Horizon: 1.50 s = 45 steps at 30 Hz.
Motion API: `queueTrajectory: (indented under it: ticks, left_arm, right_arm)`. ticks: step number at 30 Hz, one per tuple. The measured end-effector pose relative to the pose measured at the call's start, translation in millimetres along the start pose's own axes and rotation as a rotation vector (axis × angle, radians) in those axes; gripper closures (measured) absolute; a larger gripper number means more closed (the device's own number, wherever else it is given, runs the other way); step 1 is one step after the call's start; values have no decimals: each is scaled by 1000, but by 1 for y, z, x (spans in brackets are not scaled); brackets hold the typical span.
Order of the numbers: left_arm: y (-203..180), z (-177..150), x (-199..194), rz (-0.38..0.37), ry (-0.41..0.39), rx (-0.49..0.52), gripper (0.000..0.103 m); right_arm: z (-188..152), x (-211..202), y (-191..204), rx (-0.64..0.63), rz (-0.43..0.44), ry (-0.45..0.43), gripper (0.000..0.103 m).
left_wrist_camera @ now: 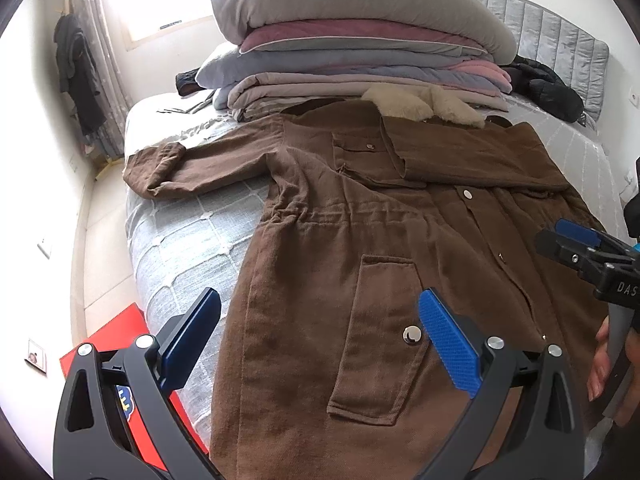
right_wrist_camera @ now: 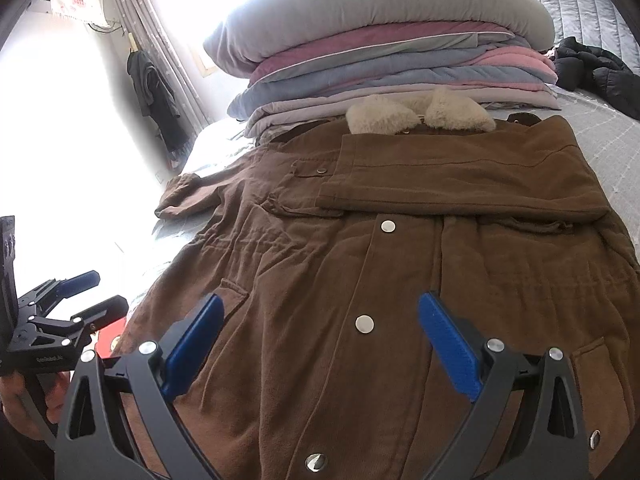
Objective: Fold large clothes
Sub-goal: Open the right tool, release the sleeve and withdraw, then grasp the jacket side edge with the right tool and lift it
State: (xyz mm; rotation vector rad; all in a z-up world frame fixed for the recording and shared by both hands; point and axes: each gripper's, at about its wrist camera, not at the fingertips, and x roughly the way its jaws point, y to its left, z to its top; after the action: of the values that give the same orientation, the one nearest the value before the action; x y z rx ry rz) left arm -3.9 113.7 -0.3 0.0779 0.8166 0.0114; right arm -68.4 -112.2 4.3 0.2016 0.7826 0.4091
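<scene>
A large brown coat (left_wrist_camera: 340, 248) with a cream fur collar (left_wrist_camera: 424, 110) lies face up on the bed. Its right sleeve (right_wrist_camera: 460, 188) is folded across the chest. Its left sleeve (left_wrist_camera: 192, 168) lies stretched out to the left. My left gripper (left_wrist_camera: 320, 340) is open and empty above the coat's lower left pocket (left_wrist_camera: 376, 340). My right gripper (right_wrist_camera: 320, 344) is open and empty above the coat's snap-button placket (right_wrist_camera: 365, 324). Each gripper shows in the other's view: the right gripper (left_wrist_camera: 576, 256) at the right edge, the left gripper (right_wrist_camera: 68, 304) at the left edge.
A tall stack of folded quilts and pillows (left_wrist_camera: 360, 40) sits on the bed behind the collar. A black jacket (left_wrist_camera: 552, 92) lies at the back right. The bed's grey checked cover (left_wrist_camera: 180, 248) ends at the left edge, with a red box (left_wrist_camera: 116, 340) beside it.
</scene>
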Motion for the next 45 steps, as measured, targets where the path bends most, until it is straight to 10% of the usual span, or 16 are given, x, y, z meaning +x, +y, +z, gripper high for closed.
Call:
queueTrajectory:
  ticks: [11,21,28,36,37,39,45]
  left_arm:
    - [31,-5,-13,-26,-14,-56,7]
    - [156,-25,-33,14,-22,-333,7]
    - [211,-40,-42,3,-38,-436,7]
    - [224,-44,-44,-65,-53,-468,7]
    - [222,-43,-44,-66,-54,-466,7]
    - [221,-43,-44,-66,-53,-463,7]
    - [208,-42,-41,-70,-39,-446,7]
  right_arm:
    - [58,29,38,24,136,-11,7]
    - [146,231,255,-272,288,266,7]
    - [177,392,291,4,273,432,7]
    - [176,461,294,128,283,424,8]
    - [176,463,298,121,304,416,11]
    - [176,466,307,106,347,431,79]
    - [198,415,303,96,418,317,86]
